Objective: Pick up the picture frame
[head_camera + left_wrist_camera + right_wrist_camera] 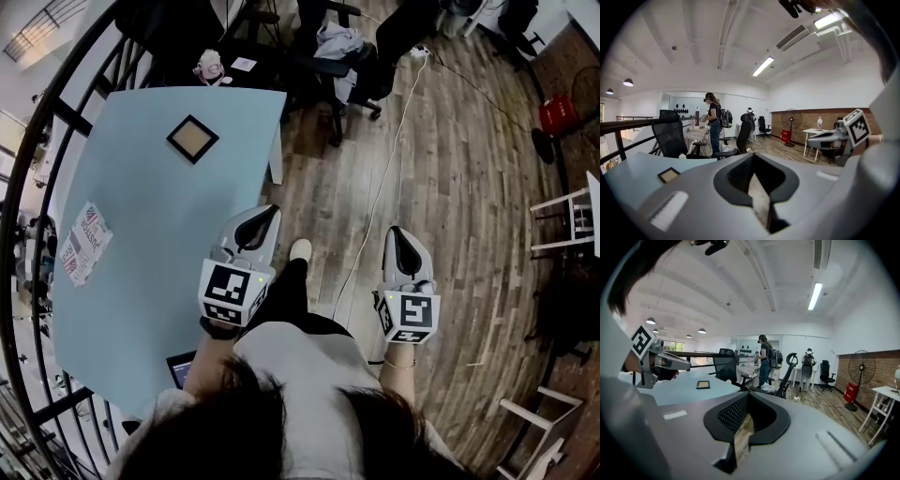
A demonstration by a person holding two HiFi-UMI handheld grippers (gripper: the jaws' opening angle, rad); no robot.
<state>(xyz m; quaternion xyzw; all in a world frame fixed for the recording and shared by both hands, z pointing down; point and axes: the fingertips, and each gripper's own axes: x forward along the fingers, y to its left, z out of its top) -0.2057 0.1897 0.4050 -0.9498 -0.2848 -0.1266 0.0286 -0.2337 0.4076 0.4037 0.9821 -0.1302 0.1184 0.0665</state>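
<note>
The picture frame (192, 139), dark-edged with a tan centre, lies flat on the far part of the light blue table (141, 244). It also shows small in the left gripper view, where the frame (669, 175) is far off at the left, and in the right gripper view, where the frame (703, 385) lies beyond the other gripper. My left gripper (257, 225) hovers over the table's near right edge, well short of the frame, jaws shut and empty. My right gripper (399, 240) hangs over the wooden floor to the right of the table, shut and empty.
A printed leaflet (84, 244) lies at the table's left, and a dark tablet (180, 369) sits at its near edge. A black railing (37, 178) curves round the table. Office chairs (342, 56) stand beyond it. A person with a backpack (714, 123) stands far off. A white cable (380, 178) crosses the floor.
</note>
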